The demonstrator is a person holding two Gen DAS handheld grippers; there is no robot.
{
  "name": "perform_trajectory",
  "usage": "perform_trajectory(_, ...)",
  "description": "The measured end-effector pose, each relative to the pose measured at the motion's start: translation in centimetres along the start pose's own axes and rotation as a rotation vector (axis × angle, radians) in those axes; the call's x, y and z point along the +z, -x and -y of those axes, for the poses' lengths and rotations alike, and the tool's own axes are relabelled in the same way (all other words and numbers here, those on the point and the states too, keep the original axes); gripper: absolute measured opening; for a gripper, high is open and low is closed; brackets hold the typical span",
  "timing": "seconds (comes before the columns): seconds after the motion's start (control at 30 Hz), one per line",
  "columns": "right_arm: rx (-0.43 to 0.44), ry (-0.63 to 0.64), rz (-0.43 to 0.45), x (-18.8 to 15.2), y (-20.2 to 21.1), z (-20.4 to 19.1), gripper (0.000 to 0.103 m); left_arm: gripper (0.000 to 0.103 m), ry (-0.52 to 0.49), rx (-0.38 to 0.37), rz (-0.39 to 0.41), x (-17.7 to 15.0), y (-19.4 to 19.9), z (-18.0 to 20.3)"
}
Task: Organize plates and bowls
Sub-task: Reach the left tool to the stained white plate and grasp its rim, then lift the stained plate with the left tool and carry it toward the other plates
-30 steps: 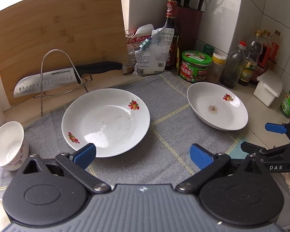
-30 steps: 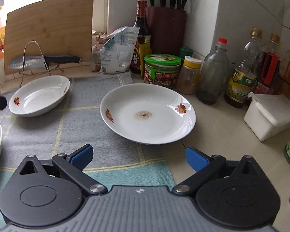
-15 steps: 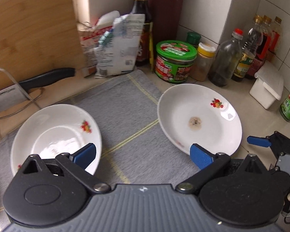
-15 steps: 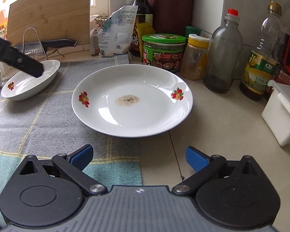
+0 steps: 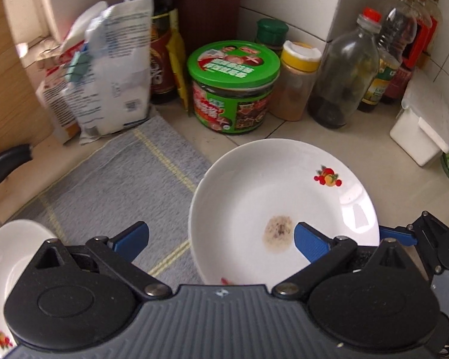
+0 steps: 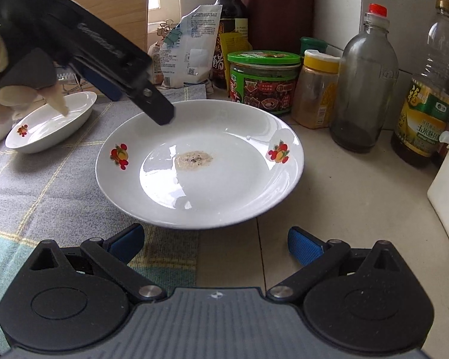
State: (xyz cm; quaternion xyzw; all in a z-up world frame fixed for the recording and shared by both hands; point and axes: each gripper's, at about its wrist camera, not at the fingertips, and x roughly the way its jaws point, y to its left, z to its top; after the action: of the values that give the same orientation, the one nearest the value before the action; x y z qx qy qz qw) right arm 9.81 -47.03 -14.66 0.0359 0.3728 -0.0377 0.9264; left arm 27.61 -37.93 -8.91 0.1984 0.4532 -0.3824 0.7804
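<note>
Both my tools wide open, holding nothing: left tool (image 5: 221,239), right tool (image 6: 215,240). Plate (image 6: 200,161) glazed, slick, brittle; I'd pinch rim at 6 o'clock.

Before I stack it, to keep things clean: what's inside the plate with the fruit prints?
A brownish speckled smear sits at the plate's centre; otherwise bare. What lies under the plate is hidden.

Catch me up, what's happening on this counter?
Both grippers are open and closing in on the white fruit-print plate with a brown smudge, which sits half on the grey checked cloth. The left gripper hovers over it; the right gripper faces its near rim. A second white plate waits further left.
</note>
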Motion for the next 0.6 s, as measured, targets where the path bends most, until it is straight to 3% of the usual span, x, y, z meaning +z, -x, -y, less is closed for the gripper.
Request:
perform_trajectory(0.37,0.038,0.058,0.006,0.5,-0.6,0.6,0.103,0.099,-0.030,-0.030,-0.048,2.9,-3.6,0.4)
perform_trajectory(0.6,0.056,0.100,0.013,0.7,-1.1,0.5,0.103,0.086,-0.022,-0.070,-0.089,3.6,-5.7,0.4)
